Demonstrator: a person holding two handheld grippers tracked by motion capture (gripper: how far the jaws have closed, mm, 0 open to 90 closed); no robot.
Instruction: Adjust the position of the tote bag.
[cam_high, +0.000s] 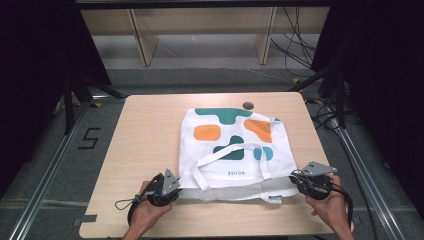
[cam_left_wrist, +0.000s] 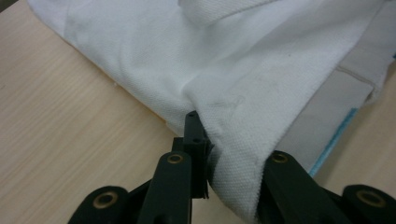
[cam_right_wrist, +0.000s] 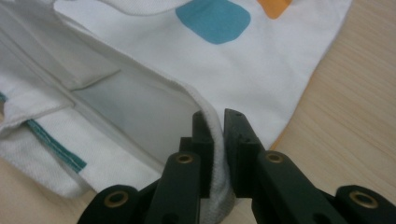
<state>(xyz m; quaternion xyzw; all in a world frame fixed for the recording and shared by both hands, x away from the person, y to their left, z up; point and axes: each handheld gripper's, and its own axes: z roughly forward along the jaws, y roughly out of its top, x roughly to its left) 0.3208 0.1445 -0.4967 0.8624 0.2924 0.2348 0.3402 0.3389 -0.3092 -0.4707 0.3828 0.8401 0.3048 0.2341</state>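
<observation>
Table (cam_high: 150, 130): pale wood. Tote bag (cam_high: 225, 145) lies flat at its middle, mouth toward the person. White cloth, teal, orange and blue blotches, handles (cam_high: 220, 157) flopped over the front, top hem lifted along the near edge.

Left gripper (cam_high: 172, 189) at the bag's near left corner, jaws pinching the hem. Right gripper (cam_high: 300, 181) at the near right corner, jaws clamped on the rim cloth. Both hands low, near the table edge.

Print on the bag reads "HOUSE" (cam_high: 236, 172), upside down.

The pale wooden counter (cam_high: 145, 130) carries a flat white cloth tote bag with teal and orange blotches (cam_high: 232, 150), spread between and beyond both tongs.
</observation>
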